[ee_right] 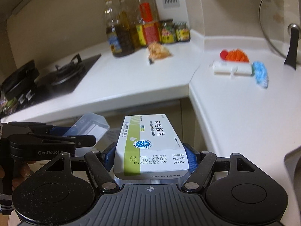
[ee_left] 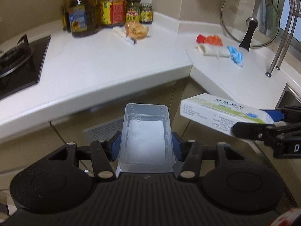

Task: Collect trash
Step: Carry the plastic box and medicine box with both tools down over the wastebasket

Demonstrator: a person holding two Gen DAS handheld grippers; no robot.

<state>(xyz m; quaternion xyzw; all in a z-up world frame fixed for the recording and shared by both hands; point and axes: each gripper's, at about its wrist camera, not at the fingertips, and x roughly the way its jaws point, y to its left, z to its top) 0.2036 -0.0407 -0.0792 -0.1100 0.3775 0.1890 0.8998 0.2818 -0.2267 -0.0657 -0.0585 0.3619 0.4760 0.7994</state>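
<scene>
My left gripper (ee_left: pixel 145 146) is shut on a clear plastic box (ee_left: pixel 145 131), its blue pads pressed on both long sides. The same box (ee_right: pixel 88 128) shows at the left of the right wrist view, in the left gripper (ee_right: pixel 79 134). My right gripper (ee_right: pixel 149 155) is shut on a white and green medicine carton (ee_right: pixel 148 143), seen in the left wrist view as the carton (ee_left: pixel 222 113) at the right. Both are held in front of the white counter (ee_left: pixel 112 69), off its edge. More trash lies on the counter: a crumpled orange wrapper (ee_left: pixel 136 30), a red and orange piece (ee_left: pixel 208 39), a white roll (ee_left: pixel 212 51) and a blue wad (ee_left: pixel 235 55).
Oil bottles (ee_left: pixel 82 13) and jars (ee_left: pixel 139 12) stand in the back corner. A black gas hob (ee_left: pixel 20 60) fills the left. A glass pot lid (ee_left: pixel 250 18) leans at the back right, beside a metal rack's legs (ee_left: pixel 280 52). A sink's edge (ee_right: pixel 293 162) shows at right. Cabinet fronts (ee_left: pixel 154 92) lie below the counter.
</scene>
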